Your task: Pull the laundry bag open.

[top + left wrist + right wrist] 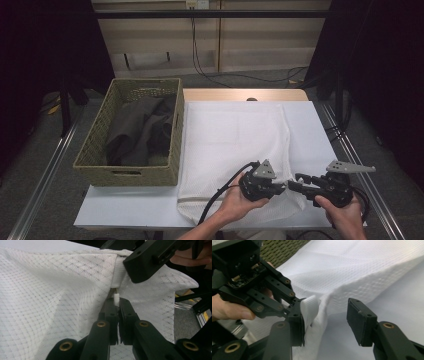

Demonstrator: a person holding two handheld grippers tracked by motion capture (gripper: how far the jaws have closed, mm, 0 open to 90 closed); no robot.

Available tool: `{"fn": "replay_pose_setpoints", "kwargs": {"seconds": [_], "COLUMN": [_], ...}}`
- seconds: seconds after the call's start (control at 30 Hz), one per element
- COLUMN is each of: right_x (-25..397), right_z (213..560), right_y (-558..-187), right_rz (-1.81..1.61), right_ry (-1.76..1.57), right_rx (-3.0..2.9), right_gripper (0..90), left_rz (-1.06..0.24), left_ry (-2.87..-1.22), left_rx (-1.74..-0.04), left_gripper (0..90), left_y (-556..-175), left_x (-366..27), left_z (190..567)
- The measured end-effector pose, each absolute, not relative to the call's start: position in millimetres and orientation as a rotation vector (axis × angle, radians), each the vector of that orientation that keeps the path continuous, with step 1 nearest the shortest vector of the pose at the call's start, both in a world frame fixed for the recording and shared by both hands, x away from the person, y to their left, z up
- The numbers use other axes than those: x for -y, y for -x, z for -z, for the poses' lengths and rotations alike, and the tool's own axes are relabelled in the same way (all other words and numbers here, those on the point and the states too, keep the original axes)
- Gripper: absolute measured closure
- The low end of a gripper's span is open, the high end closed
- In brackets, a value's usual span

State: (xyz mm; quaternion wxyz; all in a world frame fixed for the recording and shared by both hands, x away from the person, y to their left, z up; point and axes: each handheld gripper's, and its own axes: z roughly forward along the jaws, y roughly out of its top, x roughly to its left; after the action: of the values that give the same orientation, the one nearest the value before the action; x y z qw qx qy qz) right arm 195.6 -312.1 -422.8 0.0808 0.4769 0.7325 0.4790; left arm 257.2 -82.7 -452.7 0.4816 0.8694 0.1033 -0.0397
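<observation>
A white mesh laundry bag (pixel 235 145) lies flat on the table. My left gripper (pixel 281 187) is at the bag's near right corner, shut on the small white zipper pull (pixel 116 299). In the left gripper view its jaws (pixel 118 315) are pressed together just below the pull. My right gripper (pixel 296 183) faces it from the right, and it is open (pixel 328 323). The bag's white edge band (pixel 310 307) rests against one of its pads, while the other pad (pixel 360 321) stands apart. The bag's corner is lifted slightly off the table.
A woven basket (pixel 95 145) holding dark clothes (pixel 142 127) stands left of the bag, touching the table's left part. White table surface (pixel 312 125) shows right of the bag. Cables trail from both grippers toward the near edge.
</observation>
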Motion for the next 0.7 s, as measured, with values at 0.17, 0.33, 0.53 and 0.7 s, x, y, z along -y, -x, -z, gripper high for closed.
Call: {"fn": "replay_pose_setpoints", "kwargs": {"seconds": [0.17, 0.33, 0.53, 0.7], "right_x": [310.8, 312.3, 311.8, 313.4], "right_z": [423.8, 424.9, 426.5, 426.3], "right_y": [-199.5, -197.4, -197.9, -198.0], "right_rz": [-1.469, -1.463, -1.453, -1.451], "right_ry": [-1.427, -1.43, -1.446, -1.449], "right_rx": [-2.231, -2.238, -2.233, -2.234], "right_gripper": [83.5, 84.7, 85.2, 85.5], "left_rz": [0.094, 0.086, 0.084, 0.095], "left_ry": [-2.104, -2.094, -2.073, -2.056], "left_rx": [-0.255, -0.276, -0.289, -0.303], "left_gripper": [86.6, 86.7, 86.4, 85.9], "left_y": [-257.5, -257.1, -257.0, -259.1], "left_x": [84.0, 82.6, 80.0, 79.8], "left_z": [453.8, 453.6, 454.3, 453.0]}}
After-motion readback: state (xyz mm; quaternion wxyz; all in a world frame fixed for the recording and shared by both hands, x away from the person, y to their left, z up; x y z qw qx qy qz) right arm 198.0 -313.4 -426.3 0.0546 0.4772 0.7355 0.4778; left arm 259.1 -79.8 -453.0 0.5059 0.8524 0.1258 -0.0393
